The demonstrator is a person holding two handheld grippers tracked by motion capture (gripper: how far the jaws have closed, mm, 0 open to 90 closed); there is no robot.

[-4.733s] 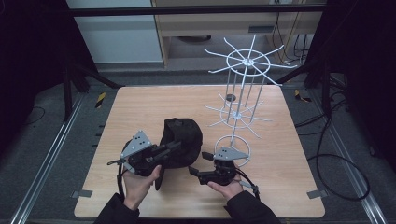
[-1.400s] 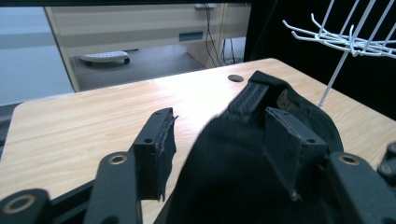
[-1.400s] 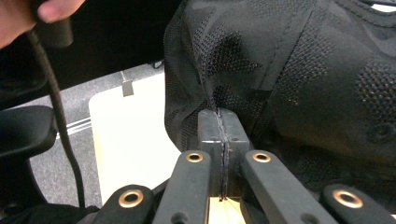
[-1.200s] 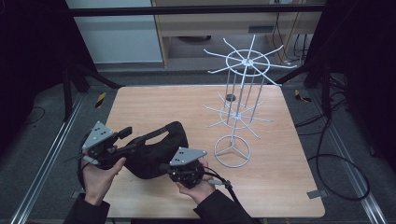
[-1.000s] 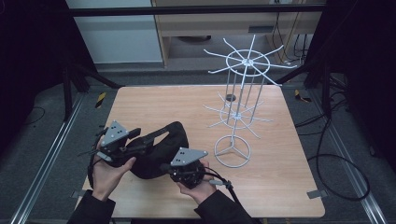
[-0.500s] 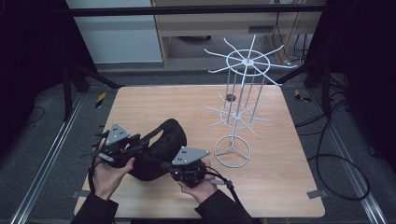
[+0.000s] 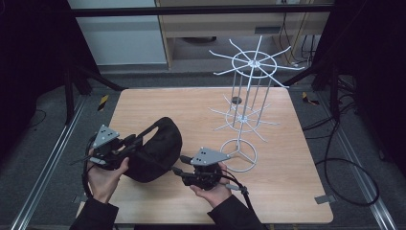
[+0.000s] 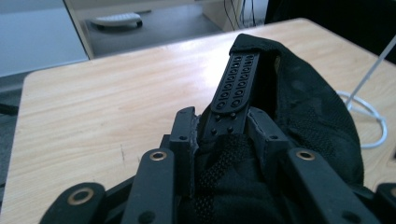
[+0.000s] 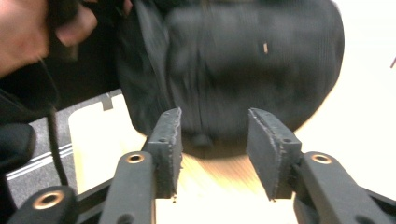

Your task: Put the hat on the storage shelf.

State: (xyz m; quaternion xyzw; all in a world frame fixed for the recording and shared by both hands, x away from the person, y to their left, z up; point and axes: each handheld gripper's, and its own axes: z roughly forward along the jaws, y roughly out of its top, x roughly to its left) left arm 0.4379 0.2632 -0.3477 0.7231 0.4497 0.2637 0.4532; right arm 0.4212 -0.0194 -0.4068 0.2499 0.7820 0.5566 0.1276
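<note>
left hand-held gripper: jaws just closing, clamped on black cap snapback strap | right hand-held gripper: jaws just opened, empty, cap beyond | worktop: wire rack in high view

left claw: black jaws, brass rivets, grey three-cornered plate | right claw: same, trailing cable | dark sleeves

One black cap, one wire rack, two grippers, one table.
</note>
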